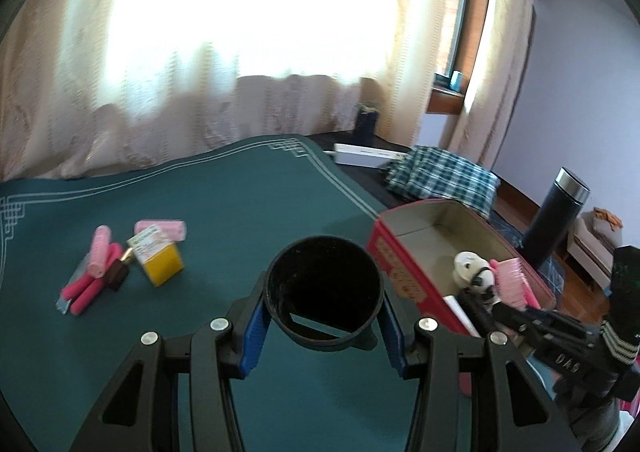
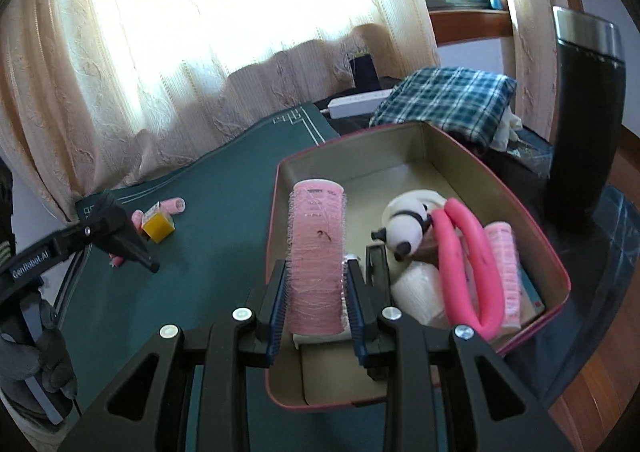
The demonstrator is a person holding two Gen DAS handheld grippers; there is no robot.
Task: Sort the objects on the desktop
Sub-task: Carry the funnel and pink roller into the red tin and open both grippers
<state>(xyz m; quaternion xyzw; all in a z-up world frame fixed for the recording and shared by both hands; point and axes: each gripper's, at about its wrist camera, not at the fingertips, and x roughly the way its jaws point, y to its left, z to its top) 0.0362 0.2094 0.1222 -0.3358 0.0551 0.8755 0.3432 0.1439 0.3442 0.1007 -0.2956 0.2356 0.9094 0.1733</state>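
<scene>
Right tongs clamp pink hair roller, long axis upright.

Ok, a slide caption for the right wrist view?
Right gripper holds a pink hair roller upright over the red tin of sorted items.

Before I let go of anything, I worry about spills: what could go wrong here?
The pink hair roller in the right gripper hangs over the tin box's near edge; released there, it may roll out. The box is crowded by the panda figure. The black cup in the left gripper may tip.
</scene>
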